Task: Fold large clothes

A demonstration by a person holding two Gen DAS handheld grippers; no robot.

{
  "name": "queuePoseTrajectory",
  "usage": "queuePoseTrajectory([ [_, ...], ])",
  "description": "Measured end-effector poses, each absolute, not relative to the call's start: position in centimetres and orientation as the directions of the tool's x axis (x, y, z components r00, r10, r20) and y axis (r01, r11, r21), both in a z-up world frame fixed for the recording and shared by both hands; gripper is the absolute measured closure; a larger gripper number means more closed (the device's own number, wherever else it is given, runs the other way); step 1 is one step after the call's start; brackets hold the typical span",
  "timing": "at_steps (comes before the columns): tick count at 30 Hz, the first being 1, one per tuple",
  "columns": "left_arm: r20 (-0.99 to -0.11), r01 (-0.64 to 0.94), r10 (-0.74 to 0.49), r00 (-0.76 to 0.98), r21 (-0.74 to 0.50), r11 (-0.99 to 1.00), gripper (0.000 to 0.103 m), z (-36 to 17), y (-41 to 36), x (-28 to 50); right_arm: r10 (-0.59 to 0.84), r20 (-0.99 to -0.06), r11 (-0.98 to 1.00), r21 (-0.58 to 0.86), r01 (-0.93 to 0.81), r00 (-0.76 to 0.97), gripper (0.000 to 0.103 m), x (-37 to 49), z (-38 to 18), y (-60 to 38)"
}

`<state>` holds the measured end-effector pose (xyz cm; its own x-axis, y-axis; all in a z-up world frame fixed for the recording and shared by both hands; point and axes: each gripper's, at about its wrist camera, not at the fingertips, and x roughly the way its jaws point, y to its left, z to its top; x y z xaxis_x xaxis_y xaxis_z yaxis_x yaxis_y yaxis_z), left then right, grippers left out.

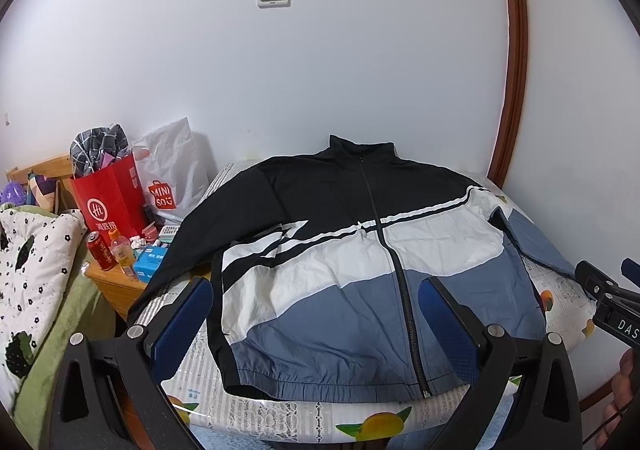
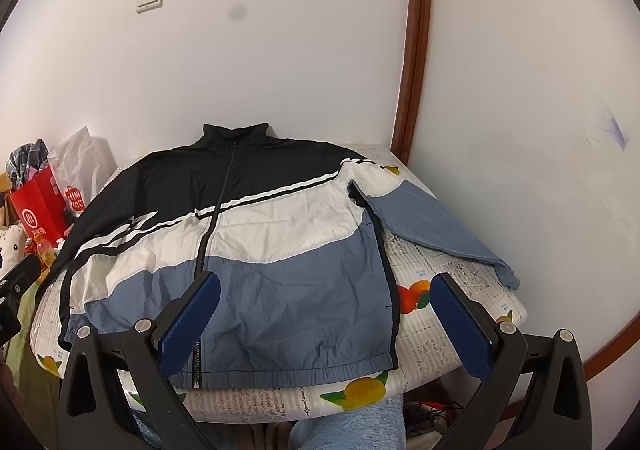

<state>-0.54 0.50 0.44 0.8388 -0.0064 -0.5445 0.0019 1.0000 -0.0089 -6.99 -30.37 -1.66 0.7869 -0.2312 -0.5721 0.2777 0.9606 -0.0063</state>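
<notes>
A jacket [image 1: 340, 270] lies spread flat, front up and zipped, on a round table [image 2: 452, 334] covered with a fruit-print cloth. Its collar points toward the white wall, its hem toward the near edge. The jacket is black across the shoulders, white through the middle and blue at the bottom. One blue sleeve [image 2: 436, 226] stretches out across the table toward the wall with the wooden frame; the black sleeve [image 1: 180, 246] runs down along the opposite side to the table's edge.

The left gripper [image 1: 316, 314] hangs above the lower half of the jacket, its blue pads [image 1: 188, 314] spread wide, holding nothing. The right gripper [image 2: 326, 314] hovers over the hem corner on the blue-sleeve side, jaws likewise wide apart and empty.

Beyond the black sleeve stand a red bag [image 1: 112, 202] and a white bag [image 1: 172, 170], with a can [image 1: 100, 250] and a bottle [image 1: 122, 252] just in front of them.
</notes>
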Motion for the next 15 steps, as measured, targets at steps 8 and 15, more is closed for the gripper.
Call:
queuePoseTrajectory([
  [8, -0.539, -0.002, -0.004, 0.843, -0.010, 1.000, 0.000, 0.43, 0.41, -0.72, -0.232, -0.574, 0.960, -0.008, 0.278, 0.785, 0.000, -6.95, -1.66, -30.45],
  [15, -0.533, -0.006, -0.003, 0.846, -0.015, 1.000, 0.000, 0.37, 0.38, -0.81, -0.230, -0.572, 0.961, -0.005, 0.277, 0.787, 0.000, -6.99, -1.72, -30.48],
])
